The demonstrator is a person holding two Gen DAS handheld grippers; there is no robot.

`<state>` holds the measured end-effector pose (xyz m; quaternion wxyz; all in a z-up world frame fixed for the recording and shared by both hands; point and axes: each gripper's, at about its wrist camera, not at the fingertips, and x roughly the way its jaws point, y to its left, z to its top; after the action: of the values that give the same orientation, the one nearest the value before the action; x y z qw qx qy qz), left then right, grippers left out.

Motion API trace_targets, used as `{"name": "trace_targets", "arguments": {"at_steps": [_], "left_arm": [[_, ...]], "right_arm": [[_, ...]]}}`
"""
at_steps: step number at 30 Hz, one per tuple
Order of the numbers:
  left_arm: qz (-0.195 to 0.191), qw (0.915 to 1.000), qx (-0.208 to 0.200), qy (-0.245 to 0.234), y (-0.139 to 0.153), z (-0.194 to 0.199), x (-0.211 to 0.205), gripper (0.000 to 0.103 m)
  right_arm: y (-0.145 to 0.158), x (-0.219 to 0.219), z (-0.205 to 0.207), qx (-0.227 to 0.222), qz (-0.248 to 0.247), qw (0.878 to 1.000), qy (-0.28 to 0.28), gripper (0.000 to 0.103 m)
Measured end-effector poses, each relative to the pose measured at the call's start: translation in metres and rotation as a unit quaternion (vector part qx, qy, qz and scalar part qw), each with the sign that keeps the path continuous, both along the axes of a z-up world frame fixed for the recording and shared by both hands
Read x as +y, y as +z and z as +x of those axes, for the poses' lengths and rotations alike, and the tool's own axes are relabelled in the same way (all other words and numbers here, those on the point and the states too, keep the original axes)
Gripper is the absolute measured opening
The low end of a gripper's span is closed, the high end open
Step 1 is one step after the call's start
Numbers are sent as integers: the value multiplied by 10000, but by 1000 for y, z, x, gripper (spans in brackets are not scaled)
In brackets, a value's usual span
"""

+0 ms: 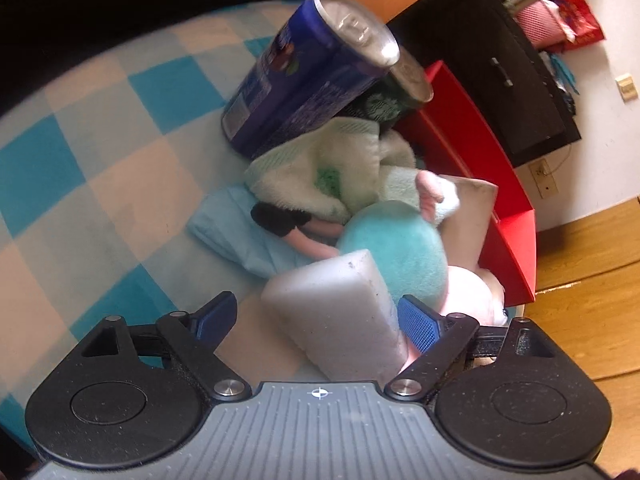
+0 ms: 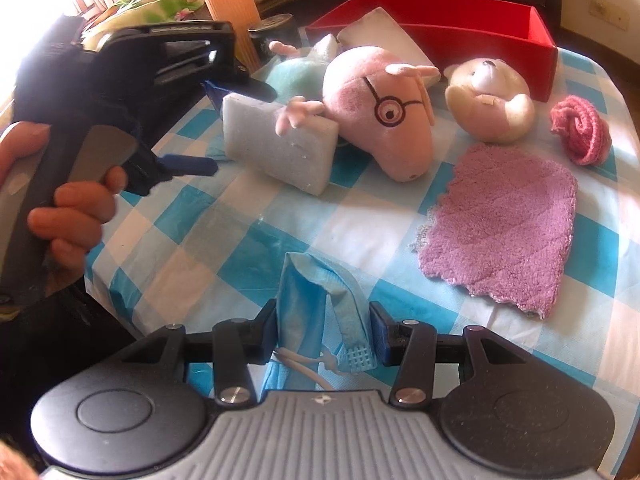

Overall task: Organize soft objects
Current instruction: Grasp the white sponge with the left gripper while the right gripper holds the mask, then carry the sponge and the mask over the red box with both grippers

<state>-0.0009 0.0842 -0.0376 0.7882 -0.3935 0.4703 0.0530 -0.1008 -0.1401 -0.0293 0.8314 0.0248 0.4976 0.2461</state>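
My left gripper is open around a white sponge block, which leans on the checked cloth; its right pad touches the block, the left pad stands apart. From the right wrist view the left gripper sits at that sponge. My right gripper is shut on a blue face mask, held just above the cloth. A pink pig plush in a teal dress lies behind the sponge. A red box stands at the back with another white sponge leaning in it.
A beige bear plush, a purple towel and a pink knitted roll lie on the right. Two drink cans, a pale green towel and another blue mask sit near the sponge. A ribbed orange cup stands behind.
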Motion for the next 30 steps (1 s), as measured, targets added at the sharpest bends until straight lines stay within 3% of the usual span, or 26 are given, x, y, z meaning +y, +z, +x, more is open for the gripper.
{"name": "trace_targets", "arguments": {"at_steps": [2, 5, 9, 13, 22, 30], "left_arm": [[-10, 10000, -25, 91, 0, 2, -4, 82], [108, 9998, -153, 49, 7, 3, -9, 64], [59, 9998, -203, 53, 9, 0, -7, 58], [-79, 9996, -279, 45, 18, -7, -1, 56], [547, 9955, -762, 94, 61, -36, 9, 56], [799, 9928, -884, -120, 82, -33, -7, 57]], "right_arm": [[0, 1, 0, -8, -13, 10000, 31, 23], [3, 1, -2, -101, -41, 9999, 63, 23], [3, -3, -2, -107, -10, 9999, -20, 23], [5, -2, -4, -156, 18, 9999, -24, 23], [19, 0, -5, -387, 173, 9991, -52, 23], [51, -11, 4, -989, 157, 9943, -359, 23]]}}
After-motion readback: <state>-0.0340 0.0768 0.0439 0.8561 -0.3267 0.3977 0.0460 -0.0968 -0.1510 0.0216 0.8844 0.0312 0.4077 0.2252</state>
